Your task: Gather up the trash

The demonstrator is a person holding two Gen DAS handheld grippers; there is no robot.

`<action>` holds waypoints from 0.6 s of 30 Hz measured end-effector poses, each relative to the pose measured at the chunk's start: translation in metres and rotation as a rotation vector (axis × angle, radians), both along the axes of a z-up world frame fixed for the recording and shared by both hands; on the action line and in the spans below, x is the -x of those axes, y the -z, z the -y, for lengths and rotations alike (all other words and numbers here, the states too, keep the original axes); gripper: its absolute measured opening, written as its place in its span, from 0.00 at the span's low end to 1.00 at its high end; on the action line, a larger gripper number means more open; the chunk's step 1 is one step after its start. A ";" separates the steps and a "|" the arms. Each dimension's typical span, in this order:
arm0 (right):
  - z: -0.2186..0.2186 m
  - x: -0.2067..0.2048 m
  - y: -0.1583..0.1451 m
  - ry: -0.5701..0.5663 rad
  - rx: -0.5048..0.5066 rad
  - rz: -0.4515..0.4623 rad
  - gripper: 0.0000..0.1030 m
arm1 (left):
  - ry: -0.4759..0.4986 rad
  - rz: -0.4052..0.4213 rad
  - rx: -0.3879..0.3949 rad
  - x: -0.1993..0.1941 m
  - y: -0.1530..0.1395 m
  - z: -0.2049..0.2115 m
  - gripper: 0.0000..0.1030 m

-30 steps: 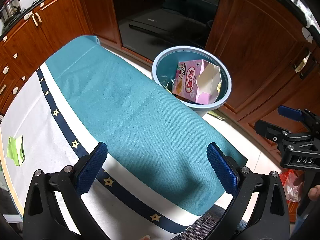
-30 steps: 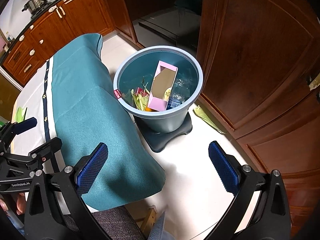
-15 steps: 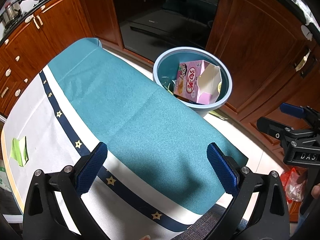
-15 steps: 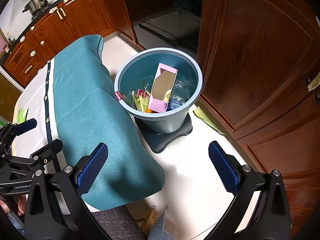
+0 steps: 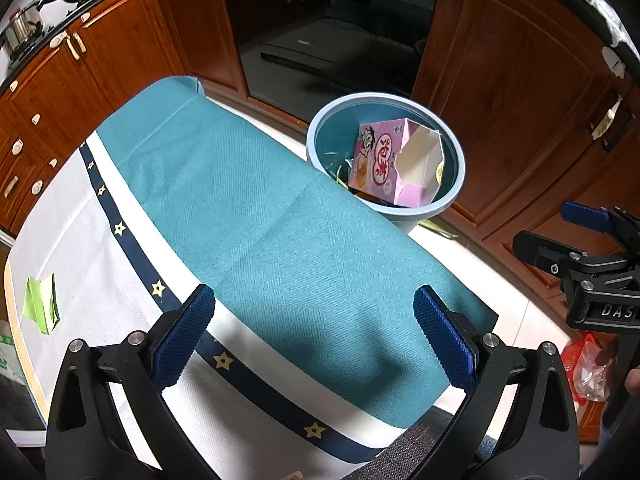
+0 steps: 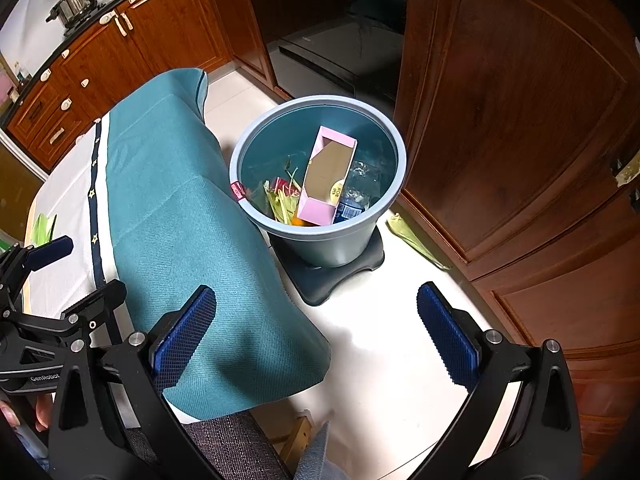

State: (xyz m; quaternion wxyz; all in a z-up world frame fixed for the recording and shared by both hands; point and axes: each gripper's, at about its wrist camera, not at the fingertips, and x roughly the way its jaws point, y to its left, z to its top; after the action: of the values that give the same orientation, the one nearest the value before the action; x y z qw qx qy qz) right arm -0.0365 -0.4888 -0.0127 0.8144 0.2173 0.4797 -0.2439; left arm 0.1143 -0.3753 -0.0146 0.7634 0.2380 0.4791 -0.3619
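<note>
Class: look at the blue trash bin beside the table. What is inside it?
Inside the blue trash bin: an open pink carton, green leafy scraps, a crumpled clear wrapper. Whatever lies beneath the carton is covered.

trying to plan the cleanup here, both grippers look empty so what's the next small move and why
Probably swing the left gripper left toward the green scrap on the white part of the tablecloth. Both it and the right gripper are open and empty, the pink carton is already in the bin, and that scrap is the only loose trash visible on the table.
</note>
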 end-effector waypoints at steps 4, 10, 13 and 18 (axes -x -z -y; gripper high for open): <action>0.000 0.000 0.000 0.000 0.000 -0.001 0.94 | 0.000 0.001 -0.001 0.000 0.000 0.000 0.96; -0.001 -0.001 -0.001 -0.004 0.002 -0.001 0.94 | 0.000 0.007 -0.005 0.000 0.000 -0.001 0.96; -0.001 -0.001 -0.001 -0.004 0.001 -0.002 0.94 | 0.004 0.009 -0.006 0.000 0.000 -0.002 0.96; 0.000 -0.002 0.000 -0.003 0.001 -0.002 0.94 | 0.017 0.012 0.009 0.002 -0.001 -0.003 0.96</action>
State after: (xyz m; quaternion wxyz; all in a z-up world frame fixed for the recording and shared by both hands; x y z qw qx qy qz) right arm -0.0345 -0.4892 -0.0123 0.8143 0.2161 0.4807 -0.2431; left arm 0.1118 -0.3722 -0.0136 0.7643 0.2409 0.4708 -0.3690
